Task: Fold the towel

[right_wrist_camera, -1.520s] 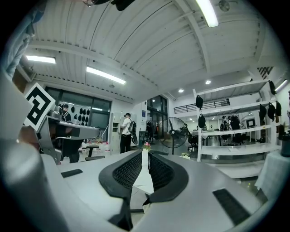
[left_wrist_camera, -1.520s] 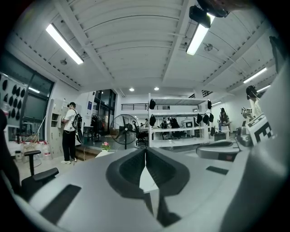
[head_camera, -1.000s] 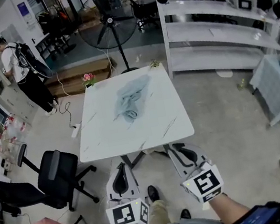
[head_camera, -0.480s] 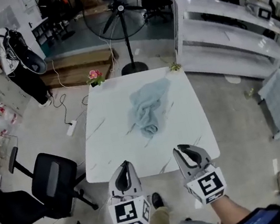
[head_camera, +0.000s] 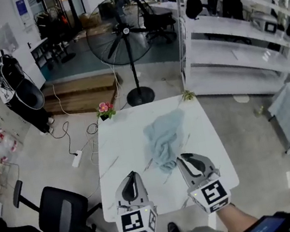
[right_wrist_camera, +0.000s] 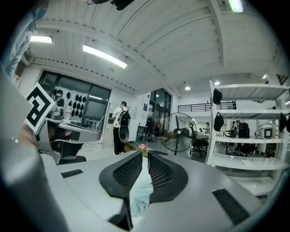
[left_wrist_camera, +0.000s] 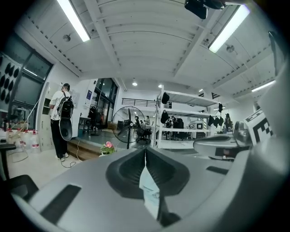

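A crumpled light blue towel (head_camera: pixel 165 137) lies right of centre on the white marble-patterned table (head_camera: pixel 120 150), bunched toward its near end. Both grippers point level over the table's near edge, short of the towel. My left gripper (head_camera: pixel 128 176) sits to the towel's near left, jaws shut with nothing between them, as the left gripper view (left_wrist_camera: pixel 145 152) also shows. Just in front of the towel's near end, my right gripper (head_camera: pixel 188 157) has its jaws a thin slit apart and empty. In the right gripper view (right_wrist_camera: pixel 145 156) the towel (right_wrist_camera: pixel 140 199) shows through that slit.
A pot of pink flowers (head_camera: pixel 105 109) and a small plant (head_camera: pixel 188 95) stand on the table's far corners. A standing fan (head_camera: pixel 124 33) is behind the table, white shelves (head_camera: pixel 230 32) to the right, a black office chair (head_camera: pixel 62 214) at the near left. A person (head_camera: pixel 4 81) stands far left.
The table and towel have come much closer. Both grippers, which hung short of the table over the floor, now reach over its near edge. Their jaws look unchanged.
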`<state>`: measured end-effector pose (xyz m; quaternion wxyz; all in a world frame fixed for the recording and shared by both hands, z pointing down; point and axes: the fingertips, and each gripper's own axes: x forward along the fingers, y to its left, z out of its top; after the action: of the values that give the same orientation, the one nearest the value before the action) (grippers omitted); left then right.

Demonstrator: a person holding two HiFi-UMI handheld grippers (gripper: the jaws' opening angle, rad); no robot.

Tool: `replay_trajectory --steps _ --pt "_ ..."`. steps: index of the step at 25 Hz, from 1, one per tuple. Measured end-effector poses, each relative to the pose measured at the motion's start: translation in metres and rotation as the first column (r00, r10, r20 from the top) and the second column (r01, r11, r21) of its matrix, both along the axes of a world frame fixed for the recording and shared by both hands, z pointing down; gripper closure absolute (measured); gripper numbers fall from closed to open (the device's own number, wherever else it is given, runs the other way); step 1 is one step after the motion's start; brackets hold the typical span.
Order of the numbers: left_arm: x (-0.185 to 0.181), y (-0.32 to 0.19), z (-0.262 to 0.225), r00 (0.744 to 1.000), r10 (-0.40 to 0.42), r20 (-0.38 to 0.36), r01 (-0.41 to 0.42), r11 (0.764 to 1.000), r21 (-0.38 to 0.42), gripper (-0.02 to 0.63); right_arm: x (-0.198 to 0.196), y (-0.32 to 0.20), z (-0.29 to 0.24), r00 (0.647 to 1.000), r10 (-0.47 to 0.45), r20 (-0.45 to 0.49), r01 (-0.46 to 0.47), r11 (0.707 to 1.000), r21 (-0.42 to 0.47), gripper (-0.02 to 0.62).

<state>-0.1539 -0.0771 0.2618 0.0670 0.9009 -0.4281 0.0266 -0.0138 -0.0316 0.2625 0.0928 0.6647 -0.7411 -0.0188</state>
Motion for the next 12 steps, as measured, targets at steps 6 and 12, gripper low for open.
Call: replay_trajectory --steps 6,12 --pt "0.009 -0.025 -0.005 1.0 0.004 0.002 -0.004 1.0 0.017 0.595 0.008 -0.028 -0.004 1.0 -0.003 -0.005 0.003 1.0 0.016 0.543" --pt "0.024 -0.052 0.018 0.999 -0.024 0.029 0.025 0.999 -0.034 0.595 0.021 -0.062 0.015 0.999 -0.042 0.003 0.042 0.999 -0.029 0.543"
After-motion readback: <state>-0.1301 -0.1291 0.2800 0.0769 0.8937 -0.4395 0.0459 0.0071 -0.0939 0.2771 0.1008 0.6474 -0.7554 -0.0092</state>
